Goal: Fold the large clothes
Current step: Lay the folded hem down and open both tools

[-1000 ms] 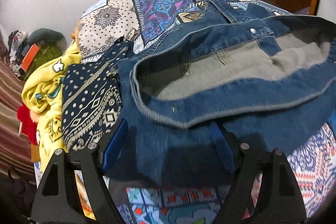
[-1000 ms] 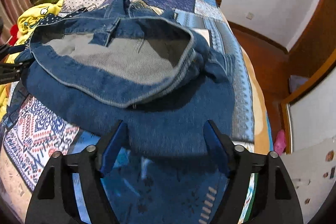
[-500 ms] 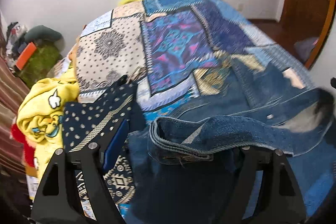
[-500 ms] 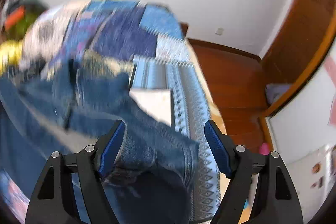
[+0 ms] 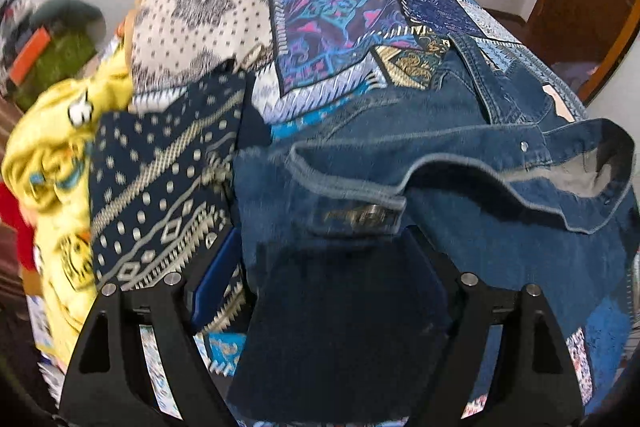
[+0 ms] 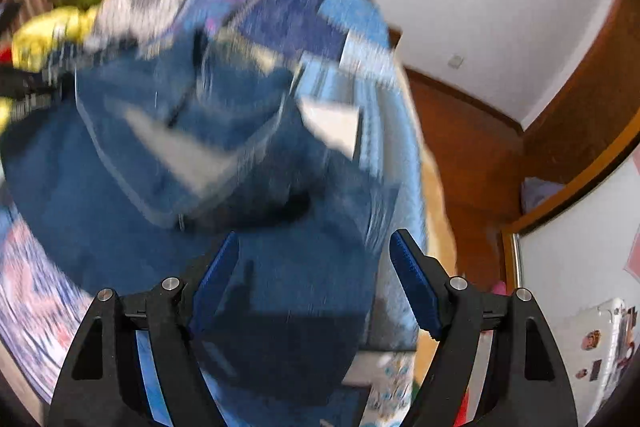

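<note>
Bed: a patchwork bedspread (image 5: pixel 328 11) covers it from near to far; a white wall stands behind and a wooden door frame to the far right.
Denim jeans (image 5: pixel 460 131): they lie on the near right part of the bedspread, waistband hem raised and gaping so the grey lining shows, denim bunched between both grippers.
Side pile: a navy patterned cloth (image 5: pixel 168 179) and a yellow garment (image 5: pixel 48 155) lie just left of the jeans.
Left gripper (image 5: pixel 320 279): spread wide, dark denim fills the gap; whether the pads pinch it I cannot tell.
Right gripper (image 6: pixel 314 279): released, blue pads standing apart above the denim, nothing pinched; this view is blurred.
Step, as I judge it: laying the jeans flat for the first fold.
Doing it well: take both waistband corners evenly, pull the cloth taut, and keep clear of the left pile.
</note>
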The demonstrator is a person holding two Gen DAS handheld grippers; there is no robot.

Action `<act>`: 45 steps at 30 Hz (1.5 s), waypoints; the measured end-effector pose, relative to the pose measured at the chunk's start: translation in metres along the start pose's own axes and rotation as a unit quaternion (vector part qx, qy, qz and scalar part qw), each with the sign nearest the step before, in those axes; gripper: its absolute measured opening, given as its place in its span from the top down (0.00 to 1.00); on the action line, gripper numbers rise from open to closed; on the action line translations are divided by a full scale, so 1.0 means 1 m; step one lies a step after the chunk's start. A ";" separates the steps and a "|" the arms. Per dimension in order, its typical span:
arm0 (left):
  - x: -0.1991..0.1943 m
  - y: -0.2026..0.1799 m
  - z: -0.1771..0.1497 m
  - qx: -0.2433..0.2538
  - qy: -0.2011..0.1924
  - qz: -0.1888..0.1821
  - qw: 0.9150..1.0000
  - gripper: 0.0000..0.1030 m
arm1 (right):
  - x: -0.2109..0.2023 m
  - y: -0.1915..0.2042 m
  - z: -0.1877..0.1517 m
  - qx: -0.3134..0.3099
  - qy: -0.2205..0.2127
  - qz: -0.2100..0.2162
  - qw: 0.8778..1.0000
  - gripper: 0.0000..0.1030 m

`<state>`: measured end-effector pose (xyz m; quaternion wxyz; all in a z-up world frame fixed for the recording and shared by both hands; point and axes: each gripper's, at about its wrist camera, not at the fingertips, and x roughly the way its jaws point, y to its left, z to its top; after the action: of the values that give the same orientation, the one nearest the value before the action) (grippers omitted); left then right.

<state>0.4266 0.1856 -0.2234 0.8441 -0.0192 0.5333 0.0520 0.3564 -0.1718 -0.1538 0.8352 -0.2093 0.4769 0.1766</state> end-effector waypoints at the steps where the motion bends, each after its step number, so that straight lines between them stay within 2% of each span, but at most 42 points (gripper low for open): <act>1: -0.003 0.004 -0.006 -0.003 -0.002 -0.006 1.000 0.21 | 0.007 0.002 -0.003 -0.006 0.012 0.003 1.000 0.27; 2: -0.006 0.007 -0.010 -0.004 -0.005 -0.008 1.000 0.21 | 0.015 0.006 -0.005 -0.014 0.025 0.001 1.000 0.27; 5: -0.012 0.016 -0.022 0.002 -0.010 0.007 1.000 0.20 | 0.024 0.009 0.004 -0.018 0.016 0.004 1.000 0.27; 9: 0.001 0.035 -0.026 -0.007 0.007 0.038 0.999 0.19 | 0.044 -0.004 0.037 0.036 0.032 0.021 0.999 0.27; 11: 0.008 0.043 -0.021 -0.026 0.016 0.023 0.999 0.19 | 0.053 -0.016 0.057 0.075 0.023 0.025 0.997 0.27; 13: 0.012 0.046 -0.014 -0.042 0.012 0.005 0.999 0.19 | 0.056 -0.028 0.070 0.110 0.007 0.003 0.994 0.27; 15: 0.015 0.046 -0.005 -0.058 0.003 -0.016 0.998 0.19 | 0.057 -0.049 0.080 0.161 0.000 -0.026 0.987 0.27; 17: 0.020 0.043 0.004 -0.071 -0.003 -0.036 0.997 0.19 | 0.055 -0.067 0.083 0.208 -0.007 -0.031 0.978 0.27; 19: 0.027 0.039 0.010 -0.073 -0.006 -0.029 0.997 0.19 | 0.046 -0.079 0.080 0.232 -0.020 -0.007 0.972 0.27; 20: 0.032 0.037 0.014 -0.071 -0.007 -0.011 0.997 0.19 | 0.039 -0.080 0.077 0.237 -0.028 0.003 0.971 0.27; 22: 0.044 0.036 0.019 -0.066 -0.008 0.035 0.997 0.18 | 0.028 -0.076 0.070 0.232 -0.039 0.020 0.972 0.27; 23: 0.047 0.038 0.020 -0.068 -0.006 0.045 0.997 0.17 | 0.022 -0.071 0.068 0.223 -0.041 0.026 0.974 0.27; 27: 0.042 0.045 0.015 -0.084 -0.020 0.053 0.995 0.15 | 0.010 -0.035 0.070 0.161 -0.039 0.043 0.985 0.27; 30: 0.019 0.042 0.007 -0.070 -0.042 0.069 0.994 0.16 | 0.001 -0.006 0.070 0.126 -0.049 0.056 0.989 0.27; 32: -0.001 0.037 -0.001 -0.055 -0.055 0.050 0.996 0.16 | -0.004 0.014 0.072 0.112 -0.057 0.072 0.989 0.27; 37: -0.037 0.010 -0.026 -0.010 -0.059 -0.032 0.998 0.15 | -0.007 0.072 0.080 0.074 -0.058 0.133 0.987 0.27; 41: -0.036 -0.011 -0.044 0.006 -0.034 -0.074 0.997 0.14 | 0.004 0.104 0.081 0.046 -0.044 0.149 0.987 0.27; 45: -0.013 -0.029 -0.065 0.014 -0.009 -0.062 0.998 0.14 | 0.021 0.116 0.063 0.036 -0.016 0.138 0.990 0.27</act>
<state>0.3653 0.1497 -0.2402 0.8504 -0.0400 0.5245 -0.0082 0.3548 -0.0388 -0.1647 0.8171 -0.1081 0.4943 0.2764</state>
